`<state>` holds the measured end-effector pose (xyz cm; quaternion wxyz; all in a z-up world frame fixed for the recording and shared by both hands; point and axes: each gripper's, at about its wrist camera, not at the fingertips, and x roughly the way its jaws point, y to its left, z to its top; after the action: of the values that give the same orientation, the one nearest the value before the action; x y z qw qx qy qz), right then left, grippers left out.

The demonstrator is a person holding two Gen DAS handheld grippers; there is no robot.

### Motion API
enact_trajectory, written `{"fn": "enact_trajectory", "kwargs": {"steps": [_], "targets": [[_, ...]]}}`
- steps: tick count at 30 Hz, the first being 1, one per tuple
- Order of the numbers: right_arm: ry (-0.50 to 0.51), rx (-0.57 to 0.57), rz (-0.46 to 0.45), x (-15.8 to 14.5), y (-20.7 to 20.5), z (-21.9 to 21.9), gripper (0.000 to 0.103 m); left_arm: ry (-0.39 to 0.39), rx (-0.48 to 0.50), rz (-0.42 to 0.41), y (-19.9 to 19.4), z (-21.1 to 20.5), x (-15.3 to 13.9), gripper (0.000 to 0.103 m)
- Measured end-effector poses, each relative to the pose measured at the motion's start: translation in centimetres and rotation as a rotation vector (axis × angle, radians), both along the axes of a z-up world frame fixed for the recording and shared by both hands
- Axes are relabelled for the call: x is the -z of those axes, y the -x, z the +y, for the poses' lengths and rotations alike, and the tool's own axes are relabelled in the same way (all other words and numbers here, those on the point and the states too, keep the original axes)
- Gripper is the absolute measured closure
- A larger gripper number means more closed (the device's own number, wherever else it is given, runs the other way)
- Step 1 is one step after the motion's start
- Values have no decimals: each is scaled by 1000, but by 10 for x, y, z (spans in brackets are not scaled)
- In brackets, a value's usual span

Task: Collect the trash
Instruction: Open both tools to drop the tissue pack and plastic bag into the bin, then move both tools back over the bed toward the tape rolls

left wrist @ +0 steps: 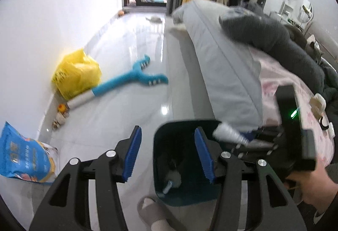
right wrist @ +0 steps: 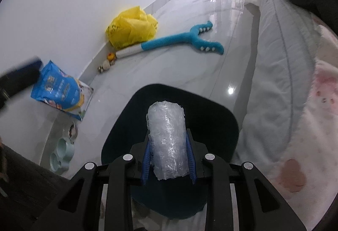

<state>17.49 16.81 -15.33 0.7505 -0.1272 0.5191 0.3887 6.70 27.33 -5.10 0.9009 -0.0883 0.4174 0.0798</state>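
Trash going into the bin, one piece in hand and more to pick up.

Left view: your left gripper (left wrist: 168,153) stands half wide with nothing between its blue pads. The dark bin (left wrist: 169,193) sits right under it, a few bits of trash (left wrist: 172,181) already at its bottom. Right view: your right gripper (right wrist: 169,159) squeezes a crinkly plastic roll (right wrist: 166,142), held just above the bin's mouth (right wrist: 221,116), so dropping it looks next. Far ahead, a yellow bag (right wrist: 132,27) and a blue bag (right wrist: 58,91) lie on the floor; they may be left to collect.
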Motion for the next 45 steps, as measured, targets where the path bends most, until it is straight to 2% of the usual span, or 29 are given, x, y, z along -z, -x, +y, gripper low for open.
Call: {"fn": "enact_trajectory", "kwargs": {"steps": [10, 16, 18, 19, 20, 21, 26, 30, 34, 45], "targets": [[80, -29, 55, 29, 8, 11, 73, -19, 4, -152, 12, -4, -46, 55], [113, -52, 68, 37, 13, 16, 71, -33, 21, -198, 17, -10, -62, 55], [117, -54, 73, 37, 13, 17, 64, -20, 21, -204, 17, -9, -64, 55], [115, -54, 72, 36, 14, 16, 56, -19, 21, -208, 17, -9, -65, 55], [112, -55, 70, 35, 14, 15, 51, -19, 20, -211, 17, -9, -66, 55], [108, -56, 70, 33, 15, 15, 51, -18, 20, -215, 17, -9, -68, 55], [58, -63, 59, 15, 18, 9, 49, -11, 29, -257, 16, -15, -81, 53], [31, -96, 3, -7, 27, 1, 48, -1, 48, -301, 14, -28, -94, 51], [-40, -102, -45, -34, 30, -17, 41, 26, 80, -354, 10, -45, -106, 47], [-119, 15, -169, -90, 14, -102, 37, 39, 157, -374, -19, -100, -113, 38]]}}
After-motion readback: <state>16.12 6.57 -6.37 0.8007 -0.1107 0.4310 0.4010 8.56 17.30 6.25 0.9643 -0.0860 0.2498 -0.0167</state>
